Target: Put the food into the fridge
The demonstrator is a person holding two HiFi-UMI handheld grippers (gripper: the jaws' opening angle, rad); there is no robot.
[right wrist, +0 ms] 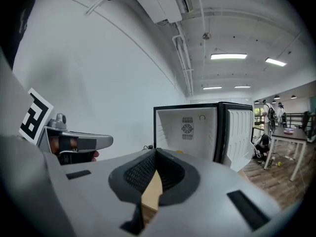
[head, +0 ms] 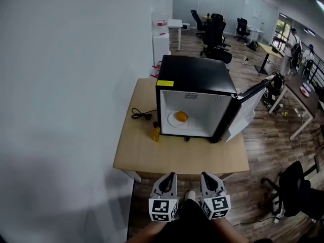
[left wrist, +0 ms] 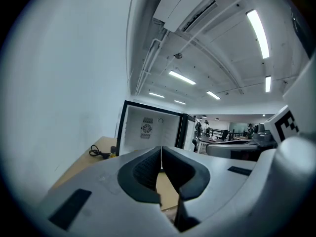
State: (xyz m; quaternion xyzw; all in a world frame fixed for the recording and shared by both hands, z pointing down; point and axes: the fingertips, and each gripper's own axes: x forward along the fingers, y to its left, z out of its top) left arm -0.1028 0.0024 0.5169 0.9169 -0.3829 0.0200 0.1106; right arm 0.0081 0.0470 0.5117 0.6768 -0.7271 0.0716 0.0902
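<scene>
A black mini fridge (head: 195, 75) stands on the wooden table (head: 177, 158) with its door (head: 248, 105) swung open to the right. Inside, an orange piece of food (head: 181, 116) lies on a white plate (head: 172, 121). A small yellow bottle (head: 156, 133) stands on the table at the fridge's left front corner. My left gripper (head: 169, 176) and right gripper (head: 206, 176) hover side by side just off the table's front edge, both shut and empty. The left gripper (left wrist: 161, 149) and the right gripper (right wrist: 156, 153) each face the fridge's (left wrist: 148, 130) white interior (right wrist: 190, 132).
A black cable (head: 142, 115) lies on the table left of the fridge, close to the white wall (head: 66, 85). Office chairs (head: 215, 37) and desks (head: 298, 97) stand behind and to the right. A black chair (head: 298, 186) is near my right side.
</scene>
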